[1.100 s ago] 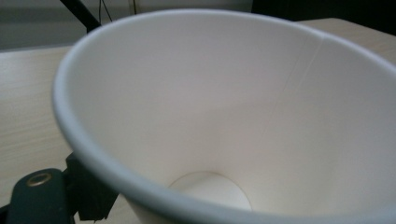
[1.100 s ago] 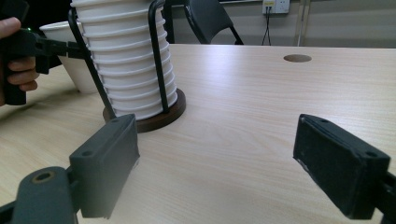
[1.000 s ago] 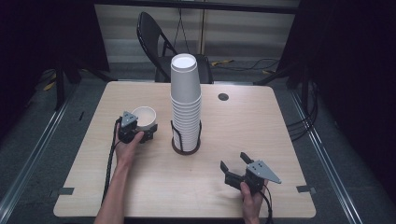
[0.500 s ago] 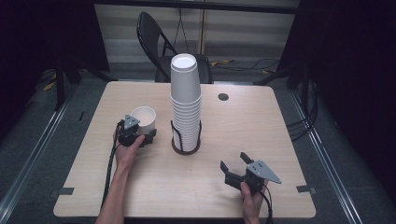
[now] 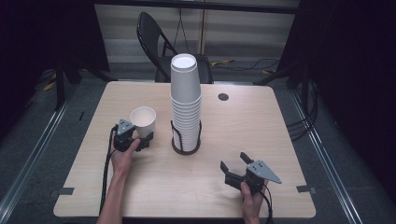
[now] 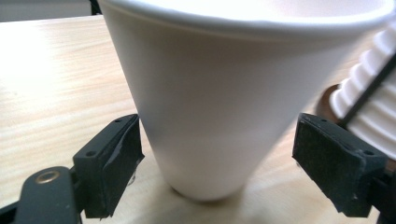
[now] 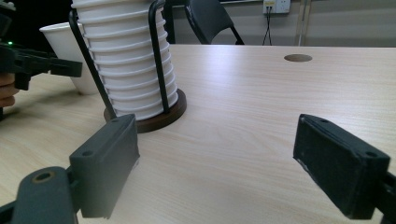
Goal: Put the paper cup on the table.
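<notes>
Flanking the white cup [image 6: 219, 102] without touching – left gripper [image 6: 217, 168] jaws spread; right gripper [image 7: 217, 172] jaws wide, empty.

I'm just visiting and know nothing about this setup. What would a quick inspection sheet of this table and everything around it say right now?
Surface: light wooden table, with a round hole near the far edge.
Job's things: tall stack of white cups in a wire holder with a dark round base; single white cup standing upright on the table, left of the stack.
Clutter: nothing seen.
Grippers: left gripper open, jaws either side of the single cup with gaps showing; right gripper open, holding nothing, near the front right.
Cables: one trails from the left gripper; others lie on the floor at the right.
Surroundings: black folding chair behind the table; dark curtains at the sides.
</notes>
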Demonstrator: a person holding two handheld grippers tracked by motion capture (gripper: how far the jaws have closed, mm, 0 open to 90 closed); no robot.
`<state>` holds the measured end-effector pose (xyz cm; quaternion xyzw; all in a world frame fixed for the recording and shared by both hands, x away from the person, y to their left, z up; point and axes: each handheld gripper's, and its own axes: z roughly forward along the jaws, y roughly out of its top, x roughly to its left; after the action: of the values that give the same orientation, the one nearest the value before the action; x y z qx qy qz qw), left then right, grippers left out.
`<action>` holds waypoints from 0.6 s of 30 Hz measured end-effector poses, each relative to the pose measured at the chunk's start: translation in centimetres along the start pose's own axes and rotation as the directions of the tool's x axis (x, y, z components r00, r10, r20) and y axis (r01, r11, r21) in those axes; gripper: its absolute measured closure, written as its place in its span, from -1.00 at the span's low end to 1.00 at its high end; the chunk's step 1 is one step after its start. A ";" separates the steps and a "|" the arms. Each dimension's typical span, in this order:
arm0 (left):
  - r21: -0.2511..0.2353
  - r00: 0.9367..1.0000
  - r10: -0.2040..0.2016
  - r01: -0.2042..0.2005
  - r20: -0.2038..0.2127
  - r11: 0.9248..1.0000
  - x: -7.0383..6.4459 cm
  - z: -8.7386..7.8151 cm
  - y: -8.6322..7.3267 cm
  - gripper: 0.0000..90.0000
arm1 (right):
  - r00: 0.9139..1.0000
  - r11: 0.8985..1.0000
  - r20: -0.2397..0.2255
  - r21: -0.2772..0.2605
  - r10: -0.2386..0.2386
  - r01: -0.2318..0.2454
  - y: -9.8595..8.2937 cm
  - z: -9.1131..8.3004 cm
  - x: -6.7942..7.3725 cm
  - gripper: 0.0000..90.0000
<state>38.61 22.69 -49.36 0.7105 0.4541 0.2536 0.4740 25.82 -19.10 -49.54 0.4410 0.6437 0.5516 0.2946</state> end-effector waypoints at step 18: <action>-0.067 0.999 0.026 -0.023 0.045 0.998 -2.8 -4.5 -0.6 -0.65 | 1.000 1.000 -0.001 -0.005 0.003 -0.003 0.0 -0.1 0.0 -0.69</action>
<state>33.51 22.35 -47.79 0.7055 0.4258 0.2580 0.5044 25.76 -19.15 -49.55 0.4408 0.6418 0.5541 0.2946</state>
